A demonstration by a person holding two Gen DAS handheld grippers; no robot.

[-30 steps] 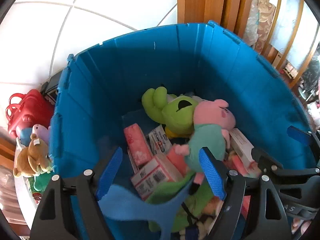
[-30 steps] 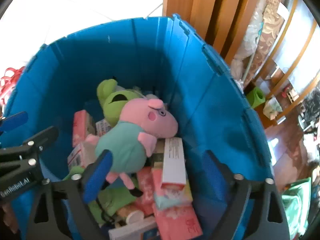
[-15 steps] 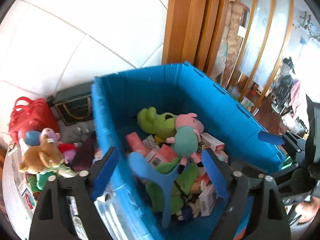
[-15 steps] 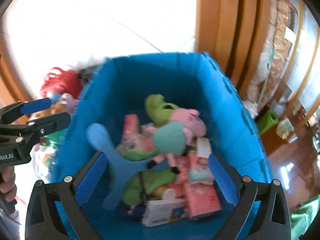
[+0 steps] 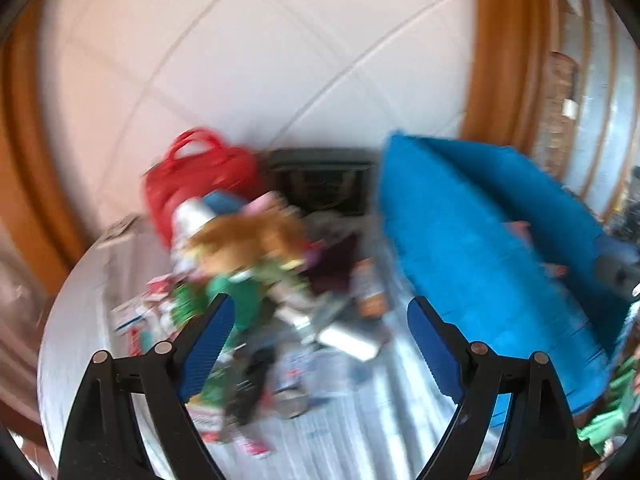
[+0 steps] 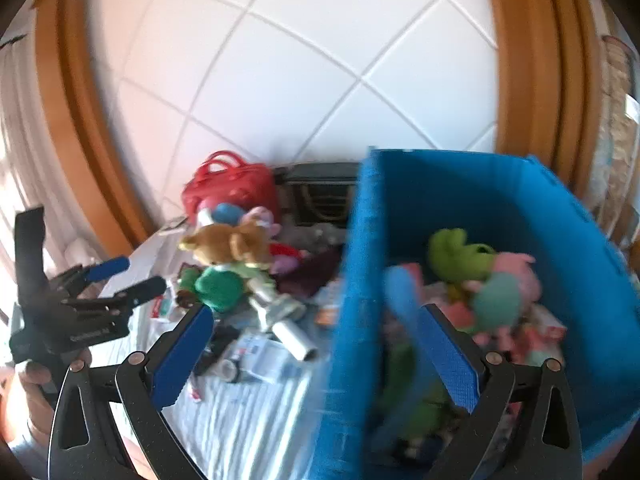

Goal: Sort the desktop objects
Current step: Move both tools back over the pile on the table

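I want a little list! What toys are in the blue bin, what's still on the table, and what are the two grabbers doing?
bin: blue, at the right of the table
in bin: green plush, pink pig plush, small boxes
on table: brown bear plush, red bag, blurred clutter
left gripper: jaws open, empty, over the clutter
right gripper: jaws open, empty, straddling the bin's wall

bright daylight; heavy motion blur
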